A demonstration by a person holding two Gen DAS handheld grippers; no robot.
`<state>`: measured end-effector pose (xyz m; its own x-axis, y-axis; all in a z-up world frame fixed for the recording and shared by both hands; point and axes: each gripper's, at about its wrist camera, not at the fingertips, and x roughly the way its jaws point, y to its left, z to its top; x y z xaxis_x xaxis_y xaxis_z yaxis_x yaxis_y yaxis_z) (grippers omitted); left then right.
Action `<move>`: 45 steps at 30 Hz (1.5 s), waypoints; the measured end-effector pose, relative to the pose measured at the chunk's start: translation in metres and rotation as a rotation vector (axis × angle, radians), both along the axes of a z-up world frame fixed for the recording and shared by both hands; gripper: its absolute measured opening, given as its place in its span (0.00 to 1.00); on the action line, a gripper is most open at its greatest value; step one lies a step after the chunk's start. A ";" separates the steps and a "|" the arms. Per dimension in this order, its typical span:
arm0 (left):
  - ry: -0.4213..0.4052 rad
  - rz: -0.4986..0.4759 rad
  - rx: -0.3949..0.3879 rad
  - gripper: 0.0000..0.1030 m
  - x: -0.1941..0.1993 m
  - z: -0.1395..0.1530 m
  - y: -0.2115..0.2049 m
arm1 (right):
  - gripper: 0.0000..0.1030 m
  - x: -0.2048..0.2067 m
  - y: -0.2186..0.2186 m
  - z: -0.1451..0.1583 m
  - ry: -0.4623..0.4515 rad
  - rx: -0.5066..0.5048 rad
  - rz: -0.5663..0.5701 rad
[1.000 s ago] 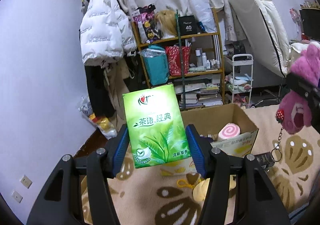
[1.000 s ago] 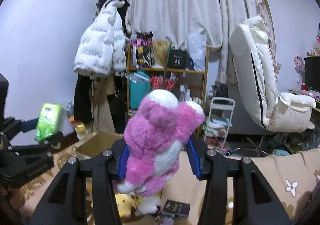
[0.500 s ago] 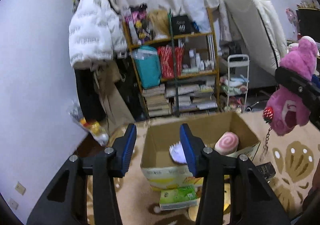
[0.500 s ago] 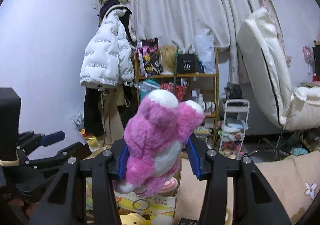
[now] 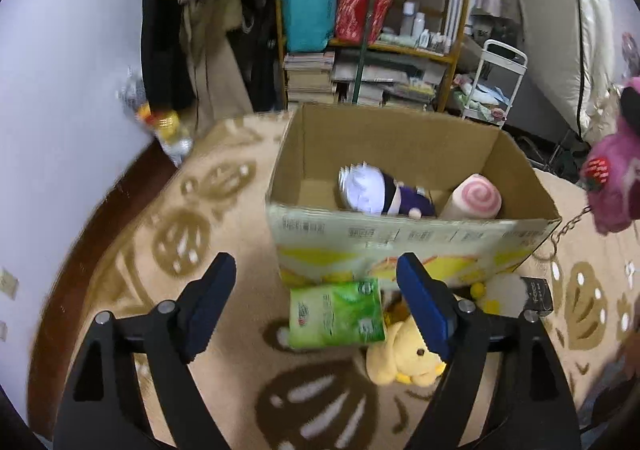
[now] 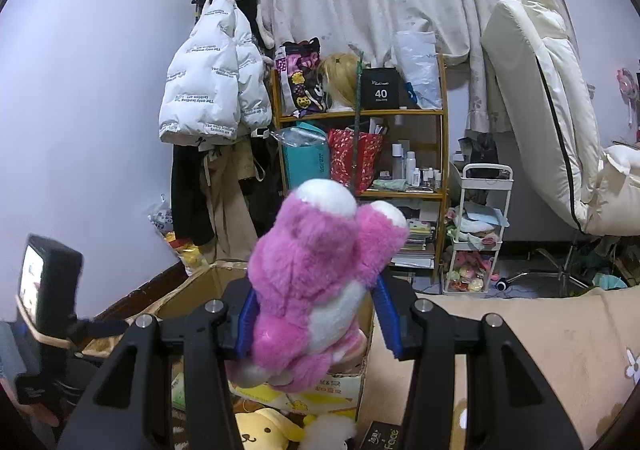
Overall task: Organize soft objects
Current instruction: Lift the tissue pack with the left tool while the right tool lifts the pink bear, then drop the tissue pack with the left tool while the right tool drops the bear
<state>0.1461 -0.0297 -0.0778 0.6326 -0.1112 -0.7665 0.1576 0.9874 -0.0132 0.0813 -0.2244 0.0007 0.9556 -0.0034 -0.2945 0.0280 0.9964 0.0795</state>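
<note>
My left gripper [image 5: 316, 306] points down at the rug with its jaws opening and nothing between the pads. Below it a green tissue pack [image 5: 336, 318] lies on the rug against the front of the cardboard box [image 5: 400, 246]. Inside the box lie a white-and-purple doll [image 5: 380, 195] and a pink swirl roll plush [image 5: 476, 201]. A yellow dog plush [image 5: 404, 354] lies in front of the box. My right gripper [image 6: 316, 324] is shut on a pink plush bear [image 6: 320, 278], held above the box [image 6: 192, 294]. That pink bear [image 5: 616, 185] shows at the left wrist view's right edge.
A beige patterned rug [image 5: 192, 238] covers the floor. Behind the box stands a crowded wooden shelf [image 6: 360, 153], a white puffer jacket [image 6: 212, 85] hangs to its left, and a small white cart [image 6: 476, 230] and a white recliner [image 6: 552, 109] stand to the right. A black packet [image 5: 538, 296] lies by the box.
My left gripper let go of the green tissue pack, which fell to the rug before the box; the gripper then tilted down and opened wider. The right gripper moved over the box with the bear.
</note>
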 end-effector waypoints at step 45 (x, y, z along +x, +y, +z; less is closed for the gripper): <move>-0.164 -0.005 0.047 0.71 -0.045 0.005 0.002 | 0.51 0.018 -0.001 -0.016 0.025 0.039 0.037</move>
